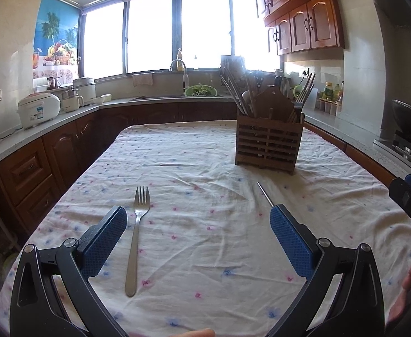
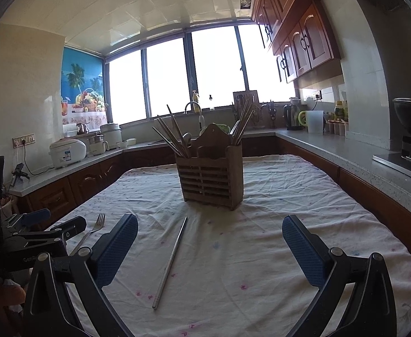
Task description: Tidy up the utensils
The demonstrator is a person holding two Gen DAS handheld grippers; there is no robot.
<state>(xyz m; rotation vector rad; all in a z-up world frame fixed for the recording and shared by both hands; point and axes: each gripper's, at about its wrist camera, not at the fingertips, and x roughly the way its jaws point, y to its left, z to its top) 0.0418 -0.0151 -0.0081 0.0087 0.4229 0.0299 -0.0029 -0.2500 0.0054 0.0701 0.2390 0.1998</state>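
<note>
A steel fork (image 1: pixel 136 236) lies flat on the flowered tablecloth (image 1: pixel 205 238), tines pointing away, just inside my left gripper's left finger. My left gripper (image 1: pixel 198 216) is open and empty above the cloth. A steel chopstick (image 2: pixel 170 261) lies between the fingers of my right gripper (image 2: pixel 209 224), which is open and empty; its tip (image 1: pixel 265 194) shows past the left gripper's right finger. A slatted wooden utensil holder (image 2: pixel 211 178) with chopsticks and forks stands farther back on the table; it also shows in the left wrist view (image 1: pixel 267 144). The fork also shows in the right wrist view (image 2: pixel 90 233).
The left gripper's body (image 2: pixel 31 238) shows at the left of the right wrist view. Kitchen counters (image 2: pixel 346 151) ring the table, with a rice cooker (image 1: pixel 38 109), a sink (image 1: pixel 177 95), a kettle (image 2: pixel 291 116) and a stove with a wok (image 1: pixel 410 129).
</note>
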